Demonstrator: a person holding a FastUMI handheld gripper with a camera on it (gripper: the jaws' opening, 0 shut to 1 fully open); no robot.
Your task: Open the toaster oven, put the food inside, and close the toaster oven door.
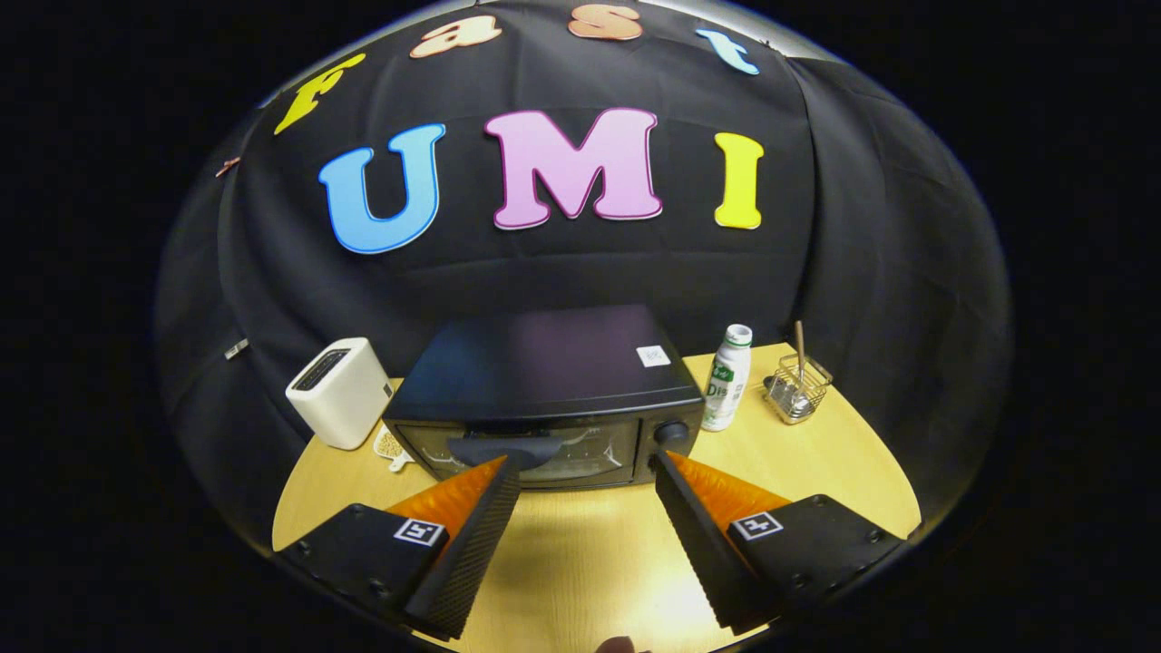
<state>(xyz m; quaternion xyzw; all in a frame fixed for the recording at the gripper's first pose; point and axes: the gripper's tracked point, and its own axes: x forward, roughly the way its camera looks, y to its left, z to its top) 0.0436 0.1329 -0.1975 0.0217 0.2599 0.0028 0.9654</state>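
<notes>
Facing gripper: shut toaster oven.

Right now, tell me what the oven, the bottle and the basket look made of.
Gripper: open, fingers apart ahead of the oven's shut door.
Oven: dark matte casing, probably painted metal, since its top shows a dull sheen; the door pane looks like glass by its reflections.
Bottle: white, smooth, likely plastic.
Basket: thin shiny wire mesh, apparently metal.
</notes>
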